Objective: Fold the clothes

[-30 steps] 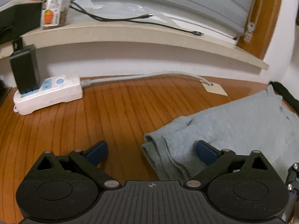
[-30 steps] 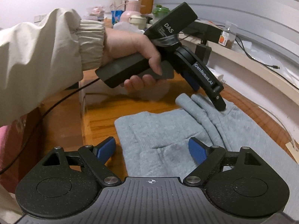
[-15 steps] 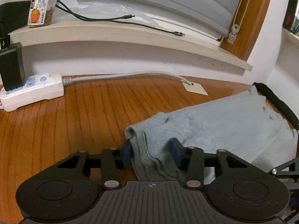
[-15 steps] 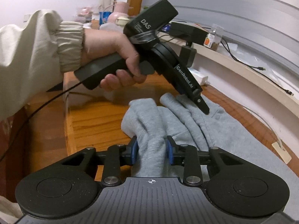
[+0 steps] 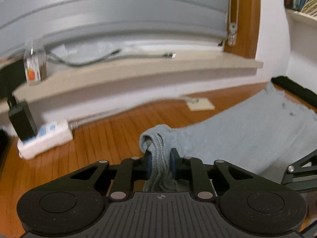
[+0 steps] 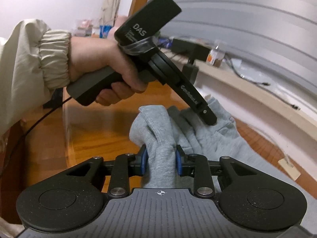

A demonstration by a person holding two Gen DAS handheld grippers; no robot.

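Note:
A grey knit garment (image 5: 247,130) lies on the wooden table (image 5: 103,138), stretching to the right. My left gripper (image 5: 160,158) has its jaws closing on a bunched ribbed edge of the cloth, and the blue pads press it, lifting it a little. In the right wrist view my right gripper (image 6: 160,158) is shut on another thick fold of the garment (image 6: 220,138). Just beyond it a hand (image 6: 95,63) in a beige sleeve holds the left gripper (image 6: 210,119), its tip buried in the cloth.
A white power strip (image 5: 45,138) with a black adapter (image 5: 21,119) sits at the table's back left. A beige sill (image 5: 138,73) above carries a small bottle (image 5: 33,67) and cables. A pale tag (image 5: 200,104) lies near the wall.
Both grippers went from wide open to shut on folds of the grey garment. The left one has risen and swung right, pulling its ribbed edge up off the table.

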